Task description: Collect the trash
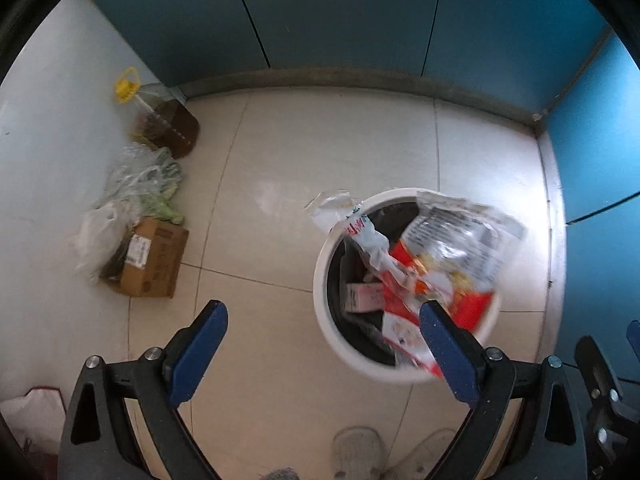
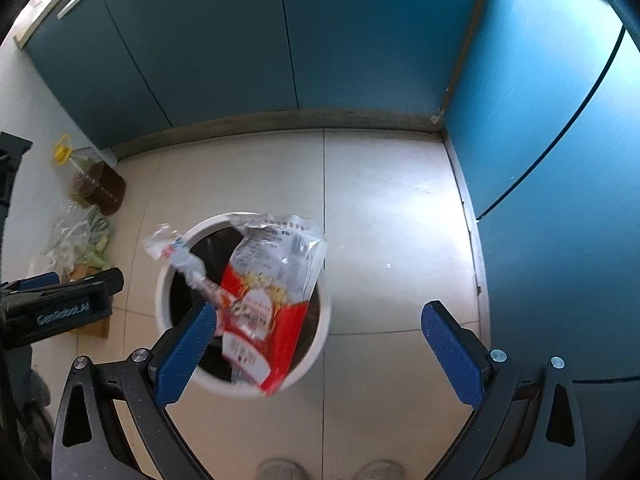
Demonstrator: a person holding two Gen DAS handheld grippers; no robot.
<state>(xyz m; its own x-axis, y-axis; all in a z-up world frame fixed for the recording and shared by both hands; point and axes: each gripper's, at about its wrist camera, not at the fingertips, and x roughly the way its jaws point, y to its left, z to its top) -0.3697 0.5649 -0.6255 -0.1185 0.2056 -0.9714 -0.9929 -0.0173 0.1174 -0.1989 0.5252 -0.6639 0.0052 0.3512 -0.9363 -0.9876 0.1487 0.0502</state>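
Note:
A white round trash bin [image 1: 322,300] stands on the tiled floor, also in the right wrist view [image 2: 162,292]. A red, white and clear food wrapper [image 1: 452,248] is blurred in the air over the bin mouth, held by neither gripper; it also shows in the right wrist view [image 2: 272,280]. A small carton [image 1: 362,298] lies inside the bin. My left gripper [image 1: 324,312] is open and empty, above the floor just left of the bin. My right gripper [image 2: 320,316] is open and empty, above the bin's right side.
Teal cabinets [image 1: 340,12] line the back and right. By the left wall are an oil jug with a yellow cap [image 1: 168,120], plastic bags [image 1: 132,184] and a cardboard box [image 1: 154,258]. The person's slippers [image 1: 356,456] are at the bottom edge.

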